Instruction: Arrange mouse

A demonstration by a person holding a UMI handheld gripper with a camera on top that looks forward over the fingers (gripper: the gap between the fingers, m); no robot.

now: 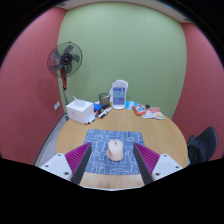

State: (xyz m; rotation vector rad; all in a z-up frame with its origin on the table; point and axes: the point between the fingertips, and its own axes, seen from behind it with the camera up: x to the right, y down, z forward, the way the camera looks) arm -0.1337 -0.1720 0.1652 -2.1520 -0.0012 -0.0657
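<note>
A pale white mouse (116, 149) rests on a blue patterned mouse mat (112, 143) on the wooden table (150, 128). My gripper (112, 160) is open, its pink-padded fingers (75, 157) spread wide to either side. The mouse stands between the fingers with clear gaps on both sides and is not gripped. It sits near the mat's front edge.
At the back of the table stand a white box (79, 108), a white and blue appliance (119, 95) and some papers (148, 111). A standing fan (65, 60) is at the back left. A black chair (204, 145) is at the right.
</note>
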